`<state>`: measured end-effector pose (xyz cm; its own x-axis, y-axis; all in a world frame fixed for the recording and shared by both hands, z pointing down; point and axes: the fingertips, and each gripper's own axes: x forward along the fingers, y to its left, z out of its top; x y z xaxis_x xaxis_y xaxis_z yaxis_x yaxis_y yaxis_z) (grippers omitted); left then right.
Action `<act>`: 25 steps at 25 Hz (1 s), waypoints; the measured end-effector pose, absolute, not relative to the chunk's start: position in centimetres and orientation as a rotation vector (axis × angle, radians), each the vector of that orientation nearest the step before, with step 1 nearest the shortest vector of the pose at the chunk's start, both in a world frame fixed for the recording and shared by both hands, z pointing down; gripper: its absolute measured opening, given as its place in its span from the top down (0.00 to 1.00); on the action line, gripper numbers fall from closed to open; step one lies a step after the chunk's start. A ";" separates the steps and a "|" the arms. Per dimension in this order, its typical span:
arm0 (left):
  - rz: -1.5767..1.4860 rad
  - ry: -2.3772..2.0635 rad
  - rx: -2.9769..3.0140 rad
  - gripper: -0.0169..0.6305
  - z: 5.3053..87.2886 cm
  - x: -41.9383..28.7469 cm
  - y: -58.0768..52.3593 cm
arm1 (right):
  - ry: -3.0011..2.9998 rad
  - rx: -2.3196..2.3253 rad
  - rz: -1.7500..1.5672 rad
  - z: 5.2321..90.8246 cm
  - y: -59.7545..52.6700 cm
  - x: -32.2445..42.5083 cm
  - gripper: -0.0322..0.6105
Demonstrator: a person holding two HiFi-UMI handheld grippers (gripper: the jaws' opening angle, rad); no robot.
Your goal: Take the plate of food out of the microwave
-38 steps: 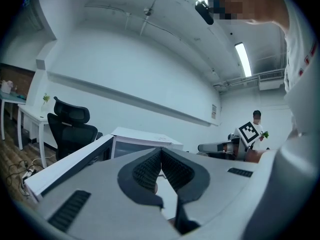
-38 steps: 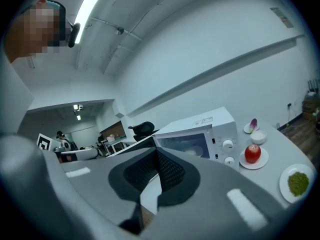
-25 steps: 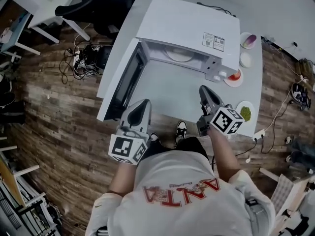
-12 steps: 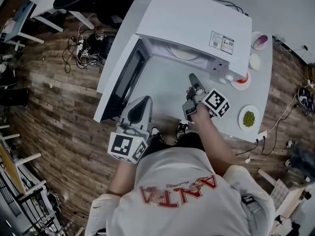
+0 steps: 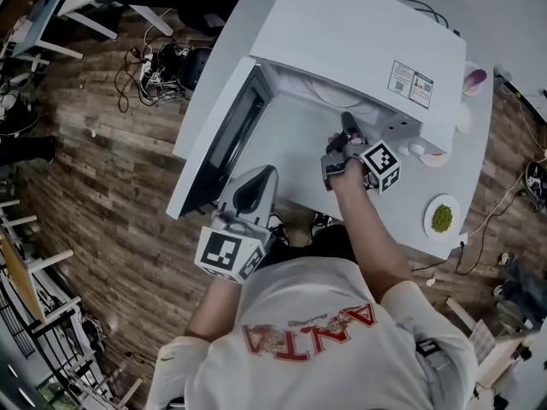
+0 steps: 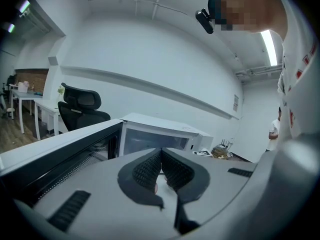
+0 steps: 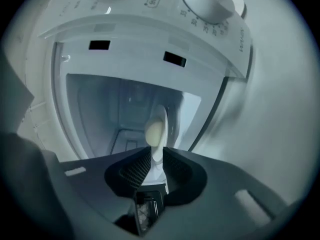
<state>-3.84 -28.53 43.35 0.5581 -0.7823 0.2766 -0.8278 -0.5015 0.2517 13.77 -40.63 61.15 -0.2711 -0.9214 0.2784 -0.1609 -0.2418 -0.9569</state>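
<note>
A white microwave (image 5: pixel 359 41) stands on a white table, its door (image 5: pixel 218 139) swung open to the left. Inside, a white plate (image 7: pixel 159 129) carries a pale lump of food; the right gripper view shows it edge-on. My right gripper (image 5: pixel 346 125) reaches into the oven's mouth. Its jaws have just been opening and stand a little apart (image 7: pixel 156 156), with the plate's near rim showing in the gap between them. My left gripper (image 5: pixel 261 178) hangs by the table's front edge beside the open door, jaws shut on nothing (image 6: pixel 161 154).
A small plate of green food (image 5: pixel 442 218) lies at the table's right end. A reddish dish (image 5: pixel 436 156) and a purple-filled bowl (image 5: pixel 475 80) sit right of the microwave. A black office chair (image 6: pixel 80 106) and cables (image 5: pixel 149 67) are to the left, on the wooden floor.
My right gripper has travelled from the table's front edge up to the microwave's opening and rolled over on the way. The left gripper has drifted slightly toward the table.
</note>
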 end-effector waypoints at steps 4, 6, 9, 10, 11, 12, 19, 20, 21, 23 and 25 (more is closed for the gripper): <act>0.185 -1.306 2.439 0.96 43.6 -3.9 -29.1 | 1.352 -1.337 -1.580 61.6 -41.9 13.4 0.84; 0.188 -1.300 2.441 0.96 43.7 -4.0 -29.3 | 1.333 -1.336 -1.584 61.8 -42.3 13.3 0.85; 0.193 -1.294 2.441 0.96 43.8 -4.1 -29.4 | 1.306 -1.355 -1.598 62.4 -42.8 13.3 0.87; 0.195 -1.294 2.440 0.96 43.8 -4.2 -29.5 | 1.299 -1.362 -1.604 62.6 -42.9 13.2 0.87; 0.196 -1.295 2.439 0.96 43.9 -4.3 -29.6 | 1.294 -1.365 -1.605 62.7 -43.0 13.2 0.88; 0.195 -1.295 2.438 0.96 43.9 -4.4 -29.8 | 1.291 -1.365 -1.604 62.7 -43.1 13.2 0.88; 0.193 -1.281 2.433 0.96 44.5 -4.4 -30.3 | 1.258 -1.374 -1.608 63.2 -43.5 13.7 0.88; 0.195 -1.278 2.431 0.96 44.6 -4.3 -30.3 | 1.252 -1.375 -1.606 63.3 -43.6 13.8 0.88; 0.196 -1.276 2.430 0.96 44.7 -4.3 -30.3 | 1.246 -1.374 -1.606 63.3 -43.7 14.0 0.88; 0.200 -1.275 2.428 0.96 44.7 -4.3 -30.3 | 1.238 -1.374 -1.608 63.4 -43.7 14.1 0.88; 0.202 -1.274 2.427 0.96 44.8 -4.3 -30.3 | 1.234 -1.379 -1.612 63.4 -43.8 14.1 0.90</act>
<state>-4.34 -30.32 44.76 0.5761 -0.7594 0.3024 -0.8157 -0.5104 0.2721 14.13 -43.76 63.43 -0.2136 -0.9176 0.3353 -0.0842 -0.3247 -0.9421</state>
